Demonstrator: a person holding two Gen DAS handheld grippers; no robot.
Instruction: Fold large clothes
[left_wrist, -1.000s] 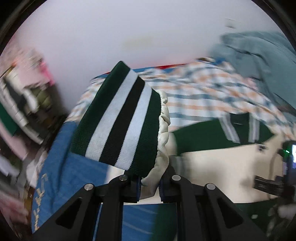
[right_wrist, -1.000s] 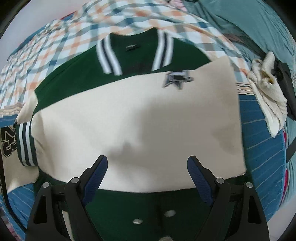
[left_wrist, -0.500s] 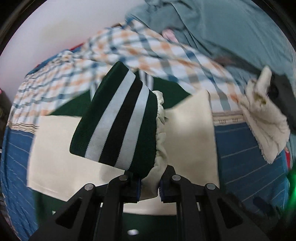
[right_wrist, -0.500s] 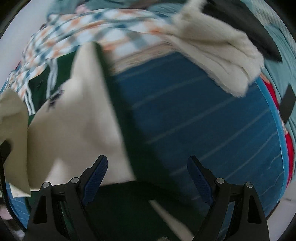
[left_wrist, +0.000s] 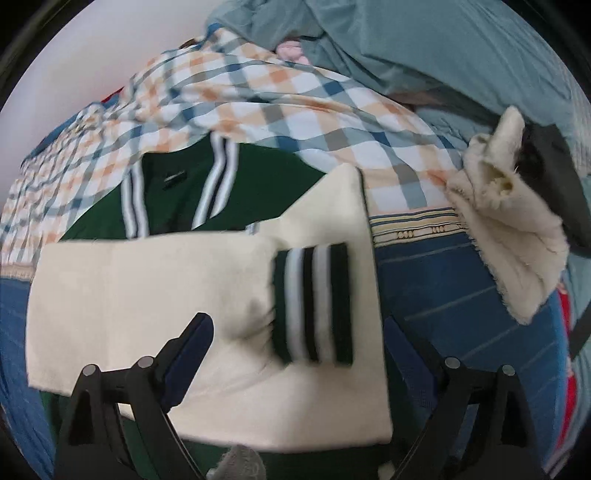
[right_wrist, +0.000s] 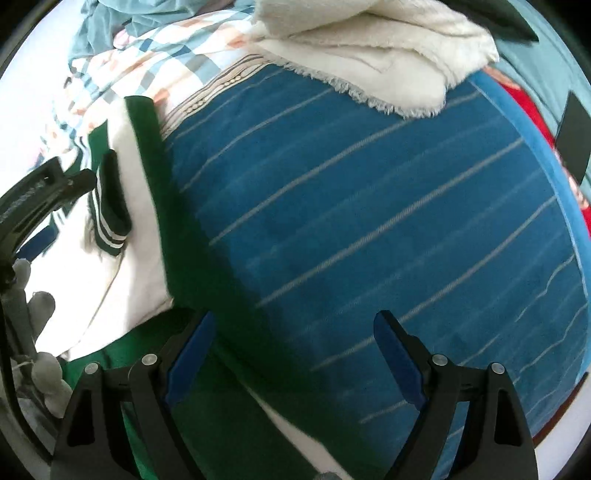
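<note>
Left wrist view: a bed carries the work, covered by a blue blanket (left_wrist: 436, 295) with thin pale stripes and a woven cream border band. Behind it lies a checked quilt (left_wrist: 258, 96) in white, orange and blue, then a rumpled teal cover (left_wrist: 424, 40) against a plain white wall (left_wrist: 74, 48). A cream fleece cloth (left_wrist: 517, 236) with a frayed edge sits at the right, beside a black item.

The jacket (left_wrist: 177, 184) lies flat on the blanket: dark green body, ribbed collar with white and black stripes, smooth cream sleeves folded across the front. One striped knit cuff (left_wrist: 314, 306) rests on the cream sleeve, between the fingers of the left hand-held gripper (left_wrist: 295, 343). Its jaws are opening and the blue pads do not touch the cuff.

Right wrist view: the right hand-held gripper (right_wrist: 291, 347) stands wide apart and empty, over the jacket's green edge and the blanket. A gloved hand (right_wrist: 40, 332) shows at the left edge.
</note>
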